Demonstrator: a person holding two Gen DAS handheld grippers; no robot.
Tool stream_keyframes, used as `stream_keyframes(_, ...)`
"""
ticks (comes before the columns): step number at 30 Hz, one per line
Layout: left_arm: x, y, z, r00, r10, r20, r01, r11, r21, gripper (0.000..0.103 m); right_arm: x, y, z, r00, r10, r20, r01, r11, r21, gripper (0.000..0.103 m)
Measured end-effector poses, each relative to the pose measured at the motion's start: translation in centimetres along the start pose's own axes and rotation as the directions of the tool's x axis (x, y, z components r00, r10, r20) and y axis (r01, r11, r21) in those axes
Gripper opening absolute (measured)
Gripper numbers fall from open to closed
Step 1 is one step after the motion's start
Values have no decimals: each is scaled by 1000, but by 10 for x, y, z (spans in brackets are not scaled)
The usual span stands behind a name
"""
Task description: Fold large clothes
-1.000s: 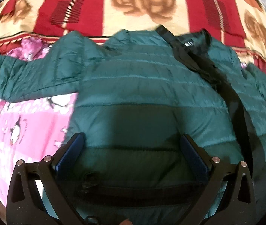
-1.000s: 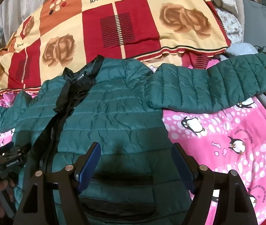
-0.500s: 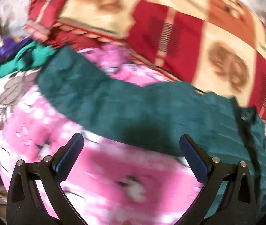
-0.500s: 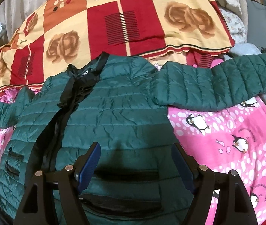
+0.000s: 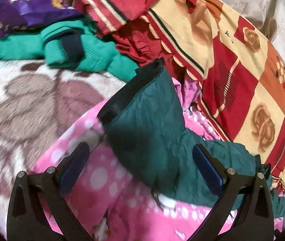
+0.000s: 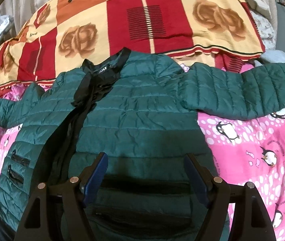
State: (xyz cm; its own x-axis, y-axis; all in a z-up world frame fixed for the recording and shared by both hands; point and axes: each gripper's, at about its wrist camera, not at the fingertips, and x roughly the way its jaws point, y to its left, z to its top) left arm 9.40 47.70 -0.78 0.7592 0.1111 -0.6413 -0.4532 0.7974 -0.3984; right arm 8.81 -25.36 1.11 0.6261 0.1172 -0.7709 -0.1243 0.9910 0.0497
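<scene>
Swinging left off the jacket's [image 6: 134, 120] body, the left gripper [image 5: 140, 166] now gapes over its sleeve cuff [image 5: 130, 92] on the pink blanket [image 5: 110, 182]; the right gripper [image 6: 145, 172] hovers open. Puffy, light, slippery: pinch that cuff.

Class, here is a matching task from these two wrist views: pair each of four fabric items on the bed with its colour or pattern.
Column 1:
1. puffer jacket
2. penguin blanket
3. rose quilt
4. knit sweater

Column 2:
A. bright green
B. red and cream squares
C. dark green, quilted
D. pink with white dots

Pairs: 1-C, 2-D, 3-B, 4-A
</scene>
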Motion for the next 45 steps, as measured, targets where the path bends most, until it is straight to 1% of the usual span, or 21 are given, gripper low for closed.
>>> stream_keyframes(4, 18, -2, 17, 1000, 21, 21, -20, 1000, -9, 102, 11, 6, 3, 1000, -1, -25, 1, 1000, -17, 75)
stream_keyframes(8, 28, -3, 27, 1000, 22, 0, -22, 1000, -5, 102, 16, 13, 5, 1000, -2, -27, 1, 999, -41, 75)
stream_keyframes(9, 27, -3, 27, 1000, 17, -2, -17, 1000, -5, 97, 16, 13, 5, 1000, -5, -23, 4, 999, -48, 75)
stream_keyframes(10, 26, -3, 28, 1000, 18, -3, -18, 1000, -6, 89, 16, 15, 5, 1000, -11, -19, 9, 998, -56, 75)
stream_keyframes(12, 27, -2, 29, 1000, 23, -16, -24, 1000, -19, 34, 16, 17, 5, 1000, -13, -17, 12, 998, -67, 75)
stream_keyframes(13, 27, -1, 28, 1000, -12, -29, 11, 999, -34, 26, 15, 18, 5, 1000, -13, -17, 12, 998, -69, 75)
stream_keyframes(18, 11, -22, 23, 1000, -4, 9, 4, 999, 52, 23, 11, 14, 5, 1000, -18, -6, 18, 998, -55, 75)
stream_keyframes(20, 4, -31, 21, 1000, -4, 26, 2, 998, 69, 22, 8, 11, 5, 1000, -22, 2, 22, 999, -45, 75)
stream_keyframes(21, 1, -36, 19, 999, -6, 31, 3, 997, 72, 20, 7, 10, 5, 1000, -22, 2, 22, 999, -42, 75)
stream_keyframes(23, -5, -50, 15, 999, -10, 37, 7, 996, 89, 20, 4, 7, 4, 1000, -21, 6, 22, 999, -40, 75)
stream_keyframes(27, -13, -94, 0, 999, -42, 28, 37, 987, 159, 20, -6, 1, 3, 999, -40, 30, 41, 999, -32, 75)
stream_keyframes(29, -18, -122, -12, 999, -47, 26, 41, 978, 207, 20, -15, -4, 2, 996, -63, 59, 65, 997, -32, 75)
stream_keyframes(33, -19, -175, -33, 997, -71, 18, 65, 969, 238, 20, -30, -15, -3, 991, -96, 91, 99, 994, -36, 75)
stream_keyframes(36, -22, -216, -54, 997, -72, 13, 66, 956, 286, 20, -40, -27, -8, 988, -114, 102, 118, 992, -31, 75)
stream_keyframes(39, -28, -260, -72, 992, -126, -3, 121, 938, 325, 20, -49, -44, -12, 986, -129, 107, 130, 992, -3, 75)
stream_keyframes(42, -35, -308, -90, 986, -167, -22, 163, 911, 379, 20, -56, -61, -16, 985, -136, 103, 132, 991, 38, 75)
stream_keyframes(44, -39, -342, -105, 979, -199, -43, 198, 885, 420, 20, -60, -72, -19, 984, -145, 105, 139, 989, 59, 75)
stream_keyframes(45, -41, -357, -112, 977, -206, -45, 205, 874, 441, 20, -63, -77, -20, 983, -153, 106, 147, 987, 65, 75)
